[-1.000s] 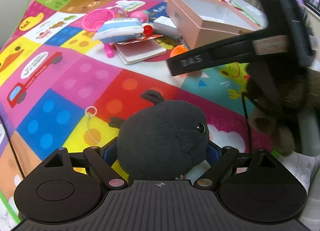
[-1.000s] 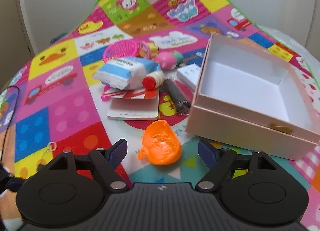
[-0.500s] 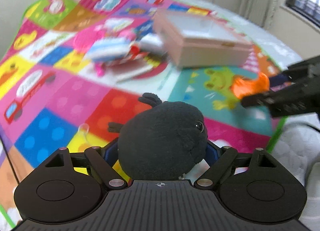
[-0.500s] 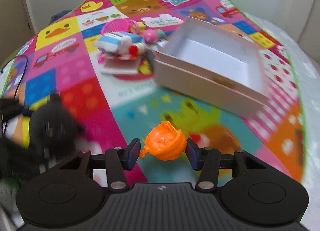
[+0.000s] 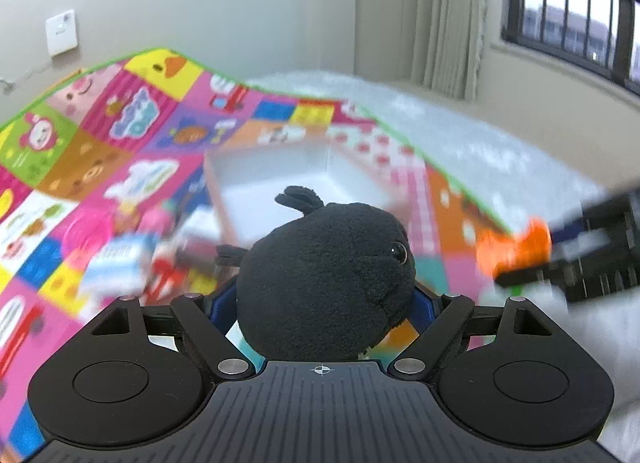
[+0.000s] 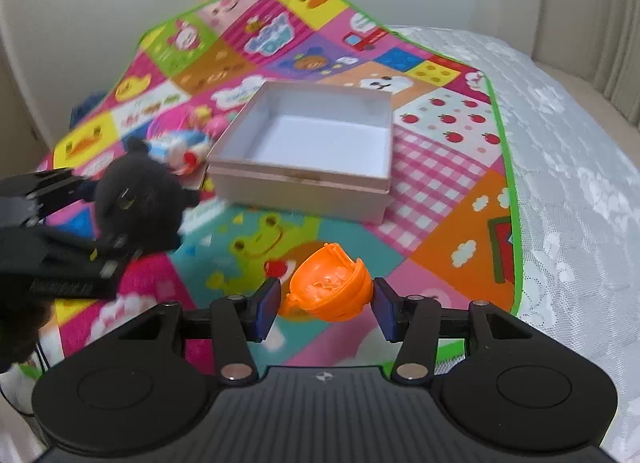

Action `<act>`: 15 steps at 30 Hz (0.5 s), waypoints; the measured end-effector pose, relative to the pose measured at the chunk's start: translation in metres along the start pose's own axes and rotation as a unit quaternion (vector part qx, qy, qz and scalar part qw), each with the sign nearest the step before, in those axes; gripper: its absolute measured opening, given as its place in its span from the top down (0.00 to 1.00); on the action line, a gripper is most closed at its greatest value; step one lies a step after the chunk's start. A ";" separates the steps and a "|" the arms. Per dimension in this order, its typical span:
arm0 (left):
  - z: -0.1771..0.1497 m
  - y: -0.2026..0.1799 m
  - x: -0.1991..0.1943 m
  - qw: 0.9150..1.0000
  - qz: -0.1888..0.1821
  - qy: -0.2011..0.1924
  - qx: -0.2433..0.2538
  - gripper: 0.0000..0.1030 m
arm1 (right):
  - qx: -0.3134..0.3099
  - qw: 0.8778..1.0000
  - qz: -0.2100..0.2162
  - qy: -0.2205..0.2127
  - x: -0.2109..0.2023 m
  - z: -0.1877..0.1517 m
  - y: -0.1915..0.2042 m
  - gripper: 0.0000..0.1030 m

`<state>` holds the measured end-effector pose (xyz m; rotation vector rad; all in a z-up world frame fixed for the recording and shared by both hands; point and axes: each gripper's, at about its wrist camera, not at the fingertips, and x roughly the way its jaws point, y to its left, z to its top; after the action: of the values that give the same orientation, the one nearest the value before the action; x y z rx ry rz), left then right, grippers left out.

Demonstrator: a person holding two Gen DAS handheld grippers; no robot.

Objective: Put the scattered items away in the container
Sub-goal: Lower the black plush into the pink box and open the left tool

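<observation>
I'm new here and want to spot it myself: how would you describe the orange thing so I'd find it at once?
Start at the colourful play mat and its open pale box. Nearer the camera than the box, the right gripper holds an orange plastic cup-shaped shell between its blue pads. It is hard, hollow and bright, unlike the black plush toy on the left.

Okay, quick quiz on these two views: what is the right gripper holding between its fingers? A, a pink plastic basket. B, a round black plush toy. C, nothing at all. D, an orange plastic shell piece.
D: in the right wrist view the right gripper has its blue pads pressed on either side of the orange plastic shell piece, lifted off the colourful play mat.
</observation>
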<state>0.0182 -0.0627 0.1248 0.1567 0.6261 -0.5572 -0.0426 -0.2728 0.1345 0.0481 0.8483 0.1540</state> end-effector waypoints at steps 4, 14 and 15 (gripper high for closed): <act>0.040 0.011 0.046 0.999 -0.008 -0.037 -0.013 0.17 | -0.013 1.000 -0.018 -0.014 0.015 0.004 -0.008 0.52; 0.054 0.067 0.068 0.994 0.004 -0.089 -0.068 0.02 | -0.017 0.998 -0.006 -0.067 0.055 0.042 0.004 0.52; 0.046 0.072 0.060 0.993 0.013 -0.088 -0.073 0.02 | -0.015 0.997 -0.005 -0.077 0.057 0.048 0.006 0.52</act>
<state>0.1210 -0.0425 0.1246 -0.0217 0.4910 -0.4916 0.0302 -0.2575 0.1246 0.0275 0.6931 0.1507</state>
